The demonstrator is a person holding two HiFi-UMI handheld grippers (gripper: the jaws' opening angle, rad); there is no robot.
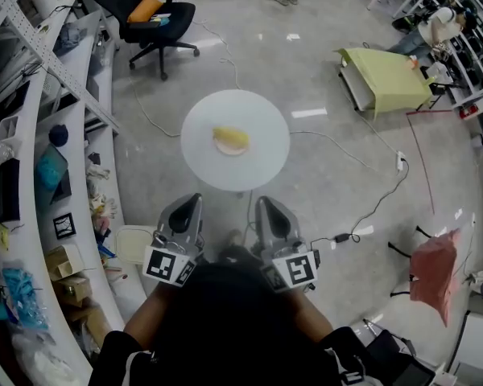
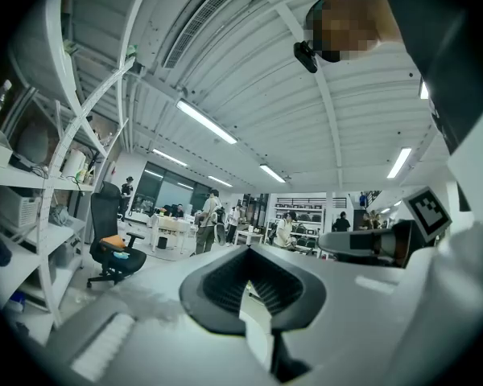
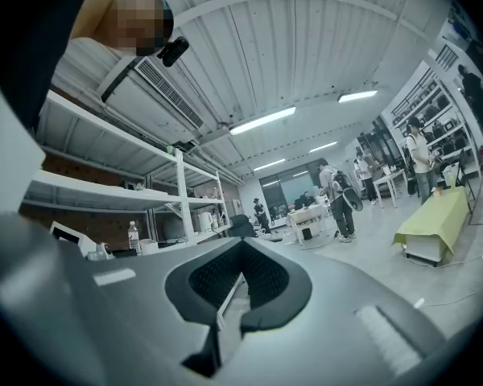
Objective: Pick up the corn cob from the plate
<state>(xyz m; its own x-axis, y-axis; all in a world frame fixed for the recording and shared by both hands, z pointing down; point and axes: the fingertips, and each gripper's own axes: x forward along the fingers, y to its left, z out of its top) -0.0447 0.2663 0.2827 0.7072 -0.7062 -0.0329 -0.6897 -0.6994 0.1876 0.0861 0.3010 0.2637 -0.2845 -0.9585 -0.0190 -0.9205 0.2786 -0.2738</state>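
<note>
A yellow corn cob (image 1: 231, 138) lies on a small plate (image 1: 229, 149) in the middle of a round white table (image 1: 262, 163). Both grippers hang side by side at the near side of the table, short of its edge and well back from the cob. My left gripper (image 1: 191, 205) has its jaws together with nothing between them. The right gripper (image 1: 267, 207) is likewise shut and empty. Both gripper views look level across the room over the closed left gripper (image 2: 253, 284) and right gripper (image 3: 232, 284); neither shows cob or plate.
White shelving (image 1: 60, 147) full of clutter runs along the left. A black office chair (image 1: 149, 18) stands beyond the table, a green-covered cart (image 1: 386, 77) at the back right. Cables (image 1: 370, 207) trail over the floor on the right. A red cloth (image 1: 435, 273) hangs at the right.
</note>
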